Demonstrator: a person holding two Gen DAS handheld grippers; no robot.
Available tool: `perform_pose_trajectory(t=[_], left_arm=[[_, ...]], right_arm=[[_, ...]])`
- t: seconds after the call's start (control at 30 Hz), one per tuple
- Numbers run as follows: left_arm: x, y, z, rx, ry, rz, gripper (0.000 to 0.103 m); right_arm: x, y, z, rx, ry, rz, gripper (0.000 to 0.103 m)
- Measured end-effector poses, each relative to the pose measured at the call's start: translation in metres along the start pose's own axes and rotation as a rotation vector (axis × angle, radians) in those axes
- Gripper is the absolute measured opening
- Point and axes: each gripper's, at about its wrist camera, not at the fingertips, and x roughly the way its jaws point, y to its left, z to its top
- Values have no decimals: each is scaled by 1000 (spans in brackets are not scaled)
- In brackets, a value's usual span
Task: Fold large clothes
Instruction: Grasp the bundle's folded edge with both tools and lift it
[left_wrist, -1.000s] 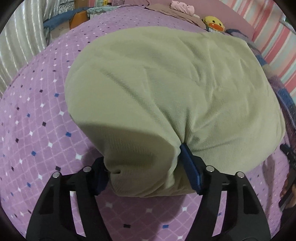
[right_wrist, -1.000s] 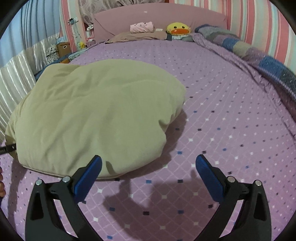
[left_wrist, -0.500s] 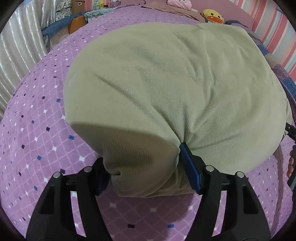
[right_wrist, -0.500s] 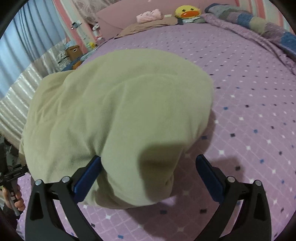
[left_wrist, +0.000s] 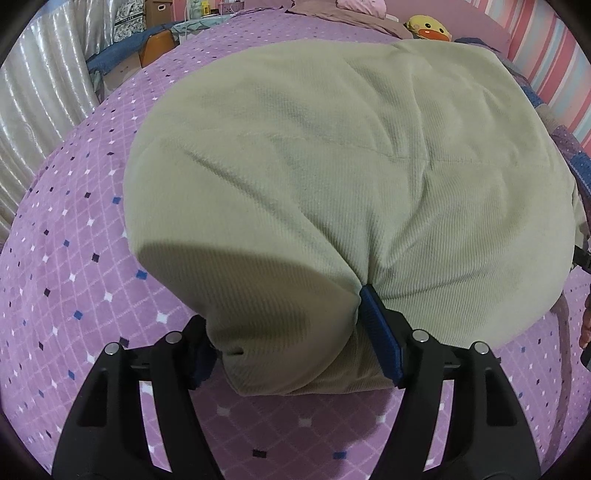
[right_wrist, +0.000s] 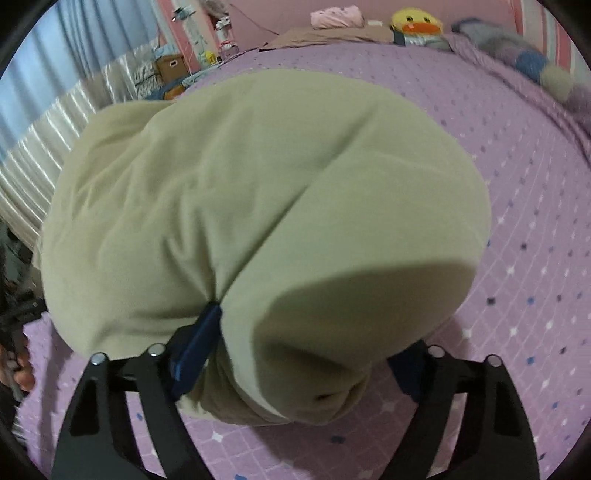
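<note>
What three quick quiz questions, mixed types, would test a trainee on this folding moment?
1. True or false: both the left gripper and the right gripper have the olive-green garment between their fingers.
2. Multiple choice: the garment lies on A) a wooden floor, B) a purple diamond-patterned bedspread, C) a white table.
3. Fill in: the yellow plush toy near the pillows is a ____.

Key: 1 true; 2 B; 3 duck.
</note>
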Motion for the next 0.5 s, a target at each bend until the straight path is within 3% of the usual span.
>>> perform_pose_trajectory(t=[0.5], left_arm=[[1,-9,-3,9,-4,9,68]], right_arm=[[-4,5,-11,-12,-10,-51,73]])
